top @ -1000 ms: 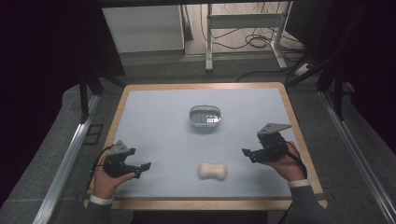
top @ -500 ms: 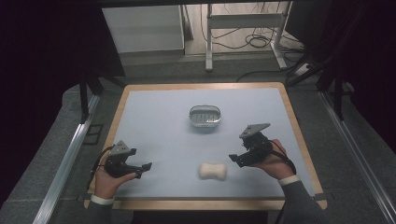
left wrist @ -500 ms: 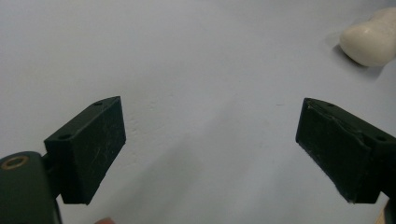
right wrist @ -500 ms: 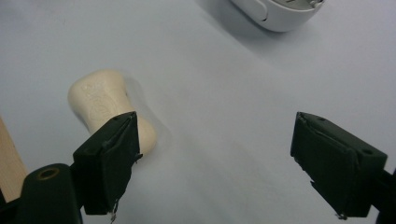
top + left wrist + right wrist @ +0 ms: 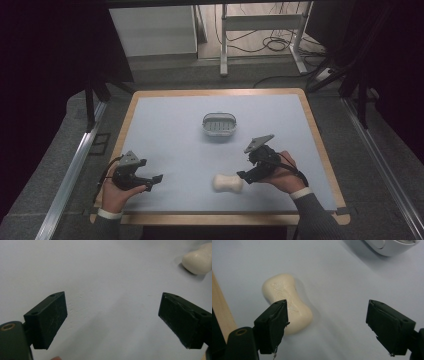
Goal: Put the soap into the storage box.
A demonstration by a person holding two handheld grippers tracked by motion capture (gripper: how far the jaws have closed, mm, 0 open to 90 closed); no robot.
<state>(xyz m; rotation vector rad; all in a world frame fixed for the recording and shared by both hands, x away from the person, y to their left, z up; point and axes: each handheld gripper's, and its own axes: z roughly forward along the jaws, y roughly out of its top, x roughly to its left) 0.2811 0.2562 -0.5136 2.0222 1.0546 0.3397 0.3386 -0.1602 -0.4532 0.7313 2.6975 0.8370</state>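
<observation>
High view: pale blue table [image 5: 165, 125], wood edge | both grippers' jaws wide, nothing held

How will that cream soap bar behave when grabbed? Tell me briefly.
The soap bar looks solid, so probably stiff. Its smooth rounded surface may slip between the pads. It lies flat on the table, so rolling seems unlikely; the narrow waist probably suits the right tongs, now open beside it.

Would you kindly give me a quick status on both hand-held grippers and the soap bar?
Left hand-held gripper open, idle. Right hand-held gripper open, closing in beside soap bar, not gripping. Soap dish farther back. Nothing in the way.
</observation>
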